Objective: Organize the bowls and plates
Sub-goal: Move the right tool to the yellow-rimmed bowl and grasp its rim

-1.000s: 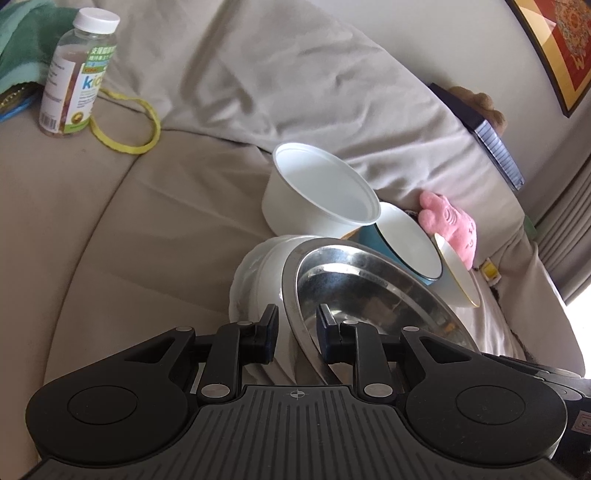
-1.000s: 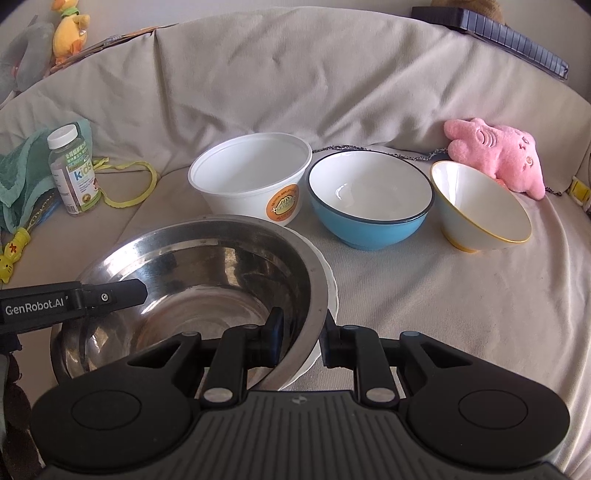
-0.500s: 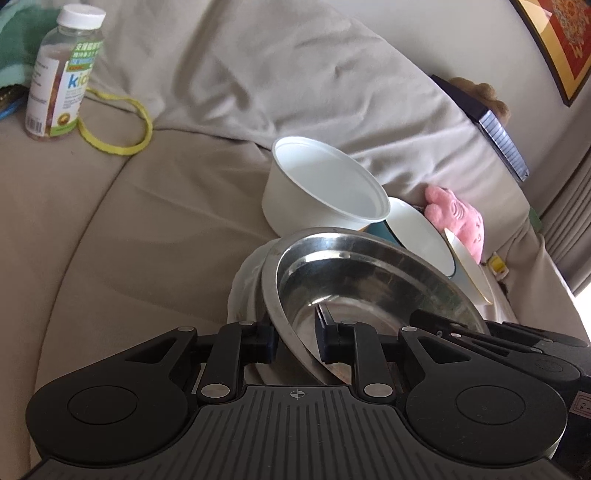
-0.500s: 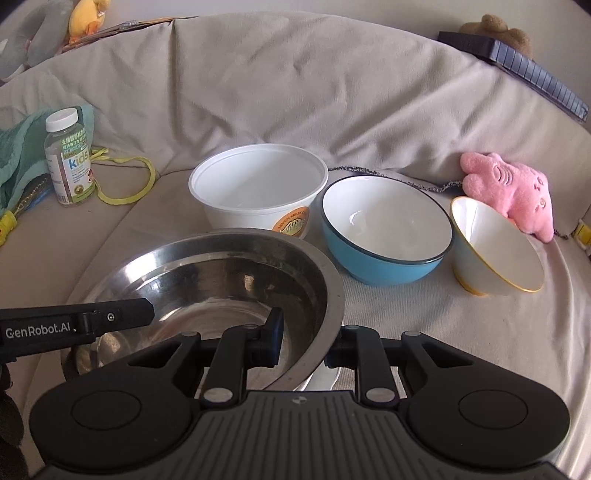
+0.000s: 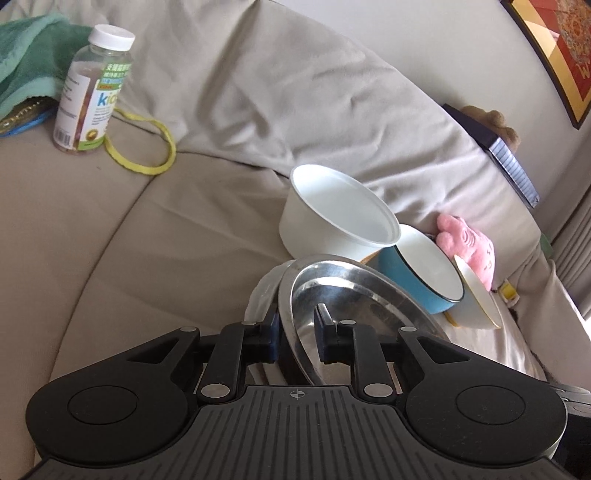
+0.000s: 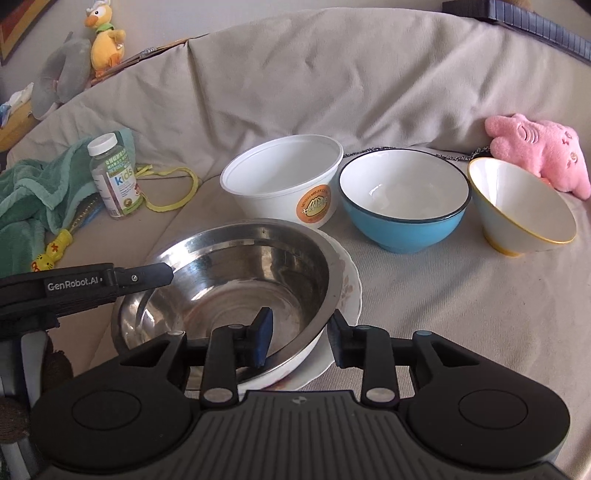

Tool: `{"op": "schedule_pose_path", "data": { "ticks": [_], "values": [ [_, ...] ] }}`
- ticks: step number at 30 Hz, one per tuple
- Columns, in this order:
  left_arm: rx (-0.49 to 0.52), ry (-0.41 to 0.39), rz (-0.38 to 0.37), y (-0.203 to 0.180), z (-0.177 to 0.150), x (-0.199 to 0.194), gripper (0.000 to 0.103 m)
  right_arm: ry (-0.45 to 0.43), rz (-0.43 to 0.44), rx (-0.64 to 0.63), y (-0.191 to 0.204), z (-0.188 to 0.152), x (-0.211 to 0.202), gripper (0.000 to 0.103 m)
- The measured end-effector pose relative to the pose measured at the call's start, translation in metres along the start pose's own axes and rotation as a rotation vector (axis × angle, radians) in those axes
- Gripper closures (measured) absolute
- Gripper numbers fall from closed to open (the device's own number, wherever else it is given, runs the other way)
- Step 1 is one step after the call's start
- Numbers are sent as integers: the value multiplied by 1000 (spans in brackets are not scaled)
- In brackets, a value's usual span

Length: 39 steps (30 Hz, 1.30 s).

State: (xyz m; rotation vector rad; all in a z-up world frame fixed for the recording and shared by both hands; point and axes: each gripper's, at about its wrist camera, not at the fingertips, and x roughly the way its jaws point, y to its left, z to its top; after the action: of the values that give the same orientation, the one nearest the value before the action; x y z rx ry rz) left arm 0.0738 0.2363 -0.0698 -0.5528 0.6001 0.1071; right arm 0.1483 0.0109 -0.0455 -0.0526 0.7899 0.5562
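Note:
A steel bowl point(image 6: 229, 280) sits tilted in a white floral plate point(image 6: 347, 284) on the beige sofa seat. My right gripper point(image 6: 299, 332) straddles its near rim. Its jaws are opening, one pad inside the bowl and one outside, neither touching. My left gripper point(image 5: 295, 328) straddles the bowl's point(image 5: 351, 291) opposite rim with jaws closing; a small gap shows at the inner pad. One of its fingers point(image 6: 147, 275) lies over the rim in the right wrist view. Behind stand a white tub point(image 6: 284, 177), a blue bowl point(image 6: 402, 221) and a cream bowl point(image 6: 517, 210) with a yellow rim.
A vitamin bottle point(image 6: 116, 177), a green towel point(image 6: 33, 192) and a yellow strap point(image 6: 173, 192) lie at the left. A pink plush point(image 6: 543, 155) leans by the cream bowl. The sofa back rises behind the row, with a duck toy point(image 6: 103, 33) on top.
The right gripper's jaws have parted and come off the steel bowl's rim. The left gripper's jaws have narrowed around the other rim.

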Motion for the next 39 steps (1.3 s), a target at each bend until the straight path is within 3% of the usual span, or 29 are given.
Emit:
{"op": "schedule_pose_path", "data": {
  "ticks": [7,9,15,17,19,22,24,29,32,36,39],
  "values": [
    [49,-35,135,-23,-3,-8,82,-63,62,10,-32,-11,-19,72],
    [74,-52,203,-35,-2,-11,71,-104,61,24,-48,-9,-29,70],
    [94,-183,329,-70,16,-14,71,-218,-62,145,-128,1,-46,63],
    [62,-236,309,-85,25,-14,71,-237,-111,181,-160,4,-49,63],
    [29,-177,154,-105,35,2,71,-249,-149,219,-193,8,-49,63],
    [19,21,-73,-152,39,53,71,-249,-173,275,-240,24,-44,63],
    [35,119,-145,-191,30,93,71,-233,-159,312,-267,36,-35,63],
    [16,235,-141,-249,1,166,71,-193,-145,415,-312,55,0,63],
    [1,295,-75,-259,-10,195,71,-177,-69,447,-326,67,28,63],
    [-7,293,-11,-257,-12,216,71,-136,-69,351,-326,83,69,63],
    [-25,316,-1,-257,-13,232,72,-64,25,371,-336,93,94,66]
  ]
}}
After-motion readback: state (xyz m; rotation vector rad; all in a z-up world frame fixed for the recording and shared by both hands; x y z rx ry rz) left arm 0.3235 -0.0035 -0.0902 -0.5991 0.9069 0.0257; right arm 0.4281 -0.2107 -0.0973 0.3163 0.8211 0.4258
